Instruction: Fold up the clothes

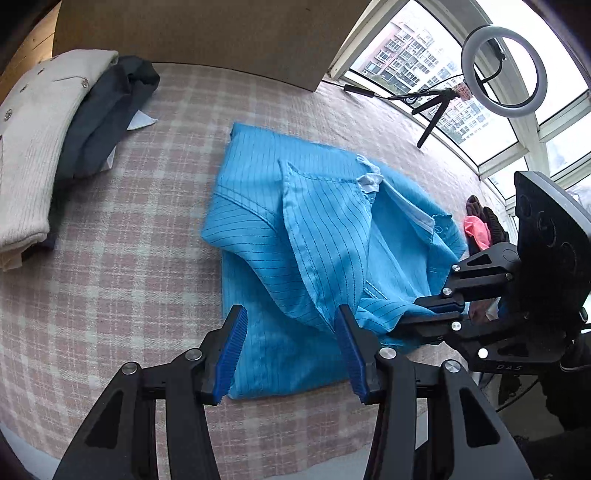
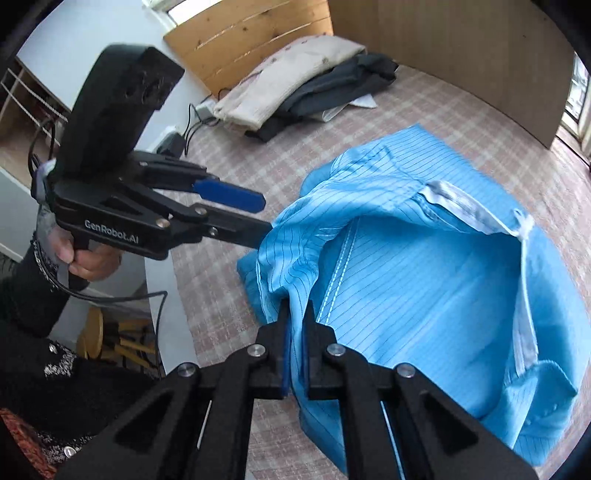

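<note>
A light blue pinstriped garment (image 1: 295, 229) lies partly folded and rumpled on the pink plaid cover (image 1: 122, 251). In the left wrist view my left gripper (image 1: 290, 328) stands open over the garment's near edge; a raised fold lies between its blue pads without being pressed. My right gripper (image 1: 410, 312) comes in from the right, shut on the garment's right edge. In the right wrist view the right gripper (image 2: 296, 317) pinches a lifted fold of the blue garment (image 2: 424, 295). The left gripper (image 2: 264, 218), held by a hand, is open, its lower finger at the cloth's edge.
A folded cream knit (image 1: 33, 147) and a dark garment (image 1: 107, 114) are stacked at the far left. A cardboard panel (image 1: 203, 33) stands at the back. A ring light on a tripod (image 1: 504, 70) is by the window. Pink and dark clothes (image 1: 480, 225) lie at the right edge.
</note>
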Tool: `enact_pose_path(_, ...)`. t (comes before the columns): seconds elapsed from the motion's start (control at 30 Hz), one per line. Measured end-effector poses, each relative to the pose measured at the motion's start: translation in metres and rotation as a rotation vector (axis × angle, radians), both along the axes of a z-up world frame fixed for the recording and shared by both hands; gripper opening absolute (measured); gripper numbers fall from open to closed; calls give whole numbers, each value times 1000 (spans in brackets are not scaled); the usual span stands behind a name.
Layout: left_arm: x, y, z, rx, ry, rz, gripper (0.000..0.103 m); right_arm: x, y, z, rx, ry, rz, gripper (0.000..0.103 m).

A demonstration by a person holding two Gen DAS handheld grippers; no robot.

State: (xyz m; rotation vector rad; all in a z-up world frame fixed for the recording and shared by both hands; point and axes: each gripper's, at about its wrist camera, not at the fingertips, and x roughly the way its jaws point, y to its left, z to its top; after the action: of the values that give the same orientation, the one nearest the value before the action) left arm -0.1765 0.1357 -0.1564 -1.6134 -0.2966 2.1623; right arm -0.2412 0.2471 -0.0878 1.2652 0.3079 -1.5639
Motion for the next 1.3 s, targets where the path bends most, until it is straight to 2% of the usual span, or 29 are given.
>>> enact_pose_path(0.07,-2,6,6,-2,30,-10,40,-3,9,6,-32,2,-56,4)
enact_pose_path(0.17,-5,13,13,-17,75,-25,39,-8,25,16,-97,11,-150,4)
enact_pose_path(0.23,-9,18,7,-127,108,-33,41,-10,33,20,-133,23,-209,4)
enact_pose_path(0.3,-15,17,-4,-251,79,-36,34,-9,35,19,-140,44,-250,4)
enact_pose_path(0.43,-14,-6,19,-162,59,-5,33,1,29,17,-138,104,-266,4)
enact_pose_path(0.5,-13,-11,37,-110,62,-6,38,8,26,16,-133,135,-259,4)
enact_pose_path(0.57,-14,-2,51,-86,68,-43,48,15,23,16,-123,174,-255,4)
enact_pose_path(0.63,-17,16,55,-124,84,-83,54,22,21,14,-115,213,-255,4)
enact_pose_path(0.7,-22,37,52,-190,101,-126,54,29,19,12,-114,233,-256,4)
enact_pose_path(0.73,-25,46,45,-235,106,-154,51,33,17,10,-113,246,-253,4)
enact_pose_path(0.77,-28,55,36,-280,106,-183,33,37,15,9,-111,259,-250,4)
enact_pose_path(0.83,-31,62,13,-343,68,-228,6,48,14,4,-102,240,-231,6)
enact_pose_path(0.87,-29,59,4,-342,42,-237,6,55,15,2,-95,211,-217,9)
enact_pose_path(0.93,-19,48,-6,-347,22,-249,6,67,28,2,-106,143,-220,11)
enact_pose_path(1.0,-8,36,-12,-390,26,-264,13,75,58,7,-155,60,-270,17)
enact_pose_path(1.07,-1,23,-11,-409,28,-258,26,71,99,16,-212,1,-396,28)
enact_pose_path(1.13,7,14,2,-408,67,-258,32,59,138,19,-222,-24,-537,32)
enact_pose_path(1.2,18,13,20,-414,128,-287,33,47,176,20,-226,-46,-679,34)
enact_pose_path(1.3,40,32,42,-409,206,-413,41,26,189,15,-144,-65,-751,34)
